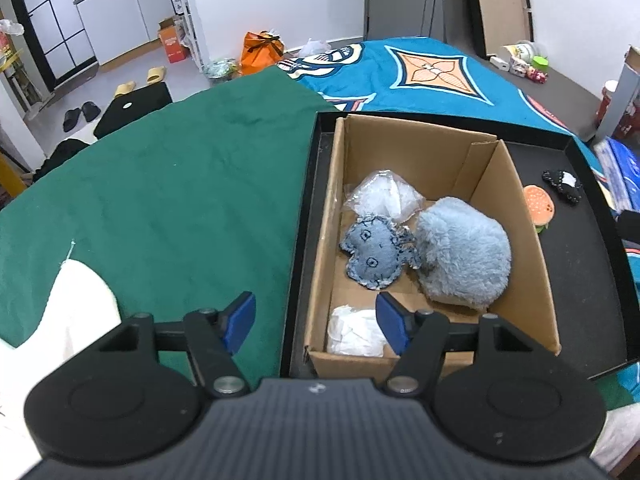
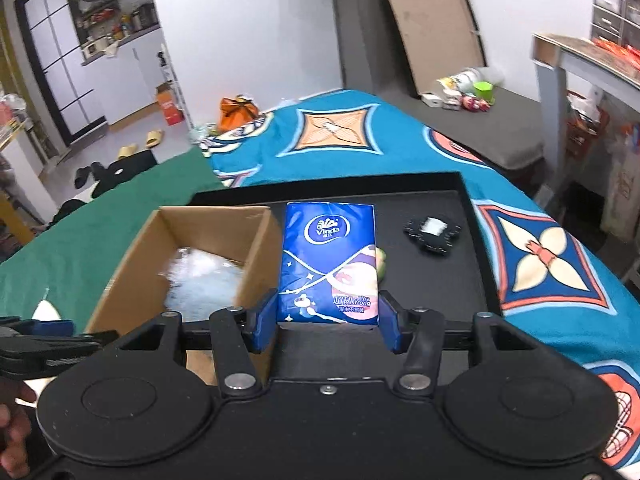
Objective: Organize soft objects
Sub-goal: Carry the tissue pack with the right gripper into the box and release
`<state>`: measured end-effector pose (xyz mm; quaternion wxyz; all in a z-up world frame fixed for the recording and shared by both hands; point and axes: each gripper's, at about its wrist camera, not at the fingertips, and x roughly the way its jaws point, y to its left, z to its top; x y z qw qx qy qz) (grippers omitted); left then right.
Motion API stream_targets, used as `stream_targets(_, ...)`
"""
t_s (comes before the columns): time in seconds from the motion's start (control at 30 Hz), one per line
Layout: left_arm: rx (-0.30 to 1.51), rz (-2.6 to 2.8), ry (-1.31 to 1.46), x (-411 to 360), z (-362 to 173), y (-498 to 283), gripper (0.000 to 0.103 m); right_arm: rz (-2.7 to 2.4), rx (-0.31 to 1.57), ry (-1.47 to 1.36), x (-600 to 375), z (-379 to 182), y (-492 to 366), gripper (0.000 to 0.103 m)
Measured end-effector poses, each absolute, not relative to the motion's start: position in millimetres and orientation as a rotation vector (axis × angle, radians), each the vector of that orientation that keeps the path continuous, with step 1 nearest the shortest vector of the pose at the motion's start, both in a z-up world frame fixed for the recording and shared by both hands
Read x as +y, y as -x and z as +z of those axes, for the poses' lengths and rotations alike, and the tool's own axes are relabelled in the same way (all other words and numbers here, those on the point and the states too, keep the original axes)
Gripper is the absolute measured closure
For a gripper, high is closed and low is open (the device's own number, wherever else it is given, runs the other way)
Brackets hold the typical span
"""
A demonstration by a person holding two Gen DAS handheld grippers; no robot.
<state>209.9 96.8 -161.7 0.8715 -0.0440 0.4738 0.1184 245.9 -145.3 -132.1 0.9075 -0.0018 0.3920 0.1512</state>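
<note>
On the bed [image 2: 400, 148], a tissue pack [image 2: 330, 264] is held by the right gripper [image 2: 328, 324]; the left gripper [image 1: 316, 322] is kept wide over the cardboard box [image 1: 516, 216].

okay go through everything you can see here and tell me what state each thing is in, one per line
left gripper: open, empty, above the box's near end
right gripper: shut on the tissue pack
tissue pack: held, sealed
cardboard box: open-topped, partly filled
fluffy blue toy: lying in the box
denim toy: lying in the box
burger toy: outside the box, on the tray
black tray: holding the box
</note>
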Motion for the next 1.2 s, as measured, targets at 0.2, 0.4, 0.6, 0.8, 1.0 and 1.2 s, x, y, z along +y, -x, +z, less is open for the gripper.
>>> stream_targets(0.2, 0.99, 0.228, 0.132, 103, -164, -209, 0.05, 0.367, 0.822, -0.014, -120, -124, -242, 0.052)
stream_targets(0.4, 1.006, 0.21, 0.198, 113, -169, -208, 0.071, 0.421, 0.832, -0.001, -88, -120, -237, 0.052)
stream_targets(0.6, 1.028, 0.198, 0.218, 117, -174, -209, 0.086, 0.457, 0.842, 0.003, -67, -120, -234, 0.052)
stream_targets(0.8, 1.027, 0.2, 0.243, 121, -176, -209, 0.093, 0.483, 0.853, -0.011, -55, -118, -235, 0.052)
stream_targets(1.0, 1.025, 0.197, 0.266, 123, -176, -208, 0.093, 0.557, 0.853, -0.051, -42, -116, -238, 0.049)
stream_targets(1.2, 1.027, 0.204, 0.266, 124, -176, -208, 0.093, 0.554, 0.907, -0.055, -46, -129, -240, 0.021)
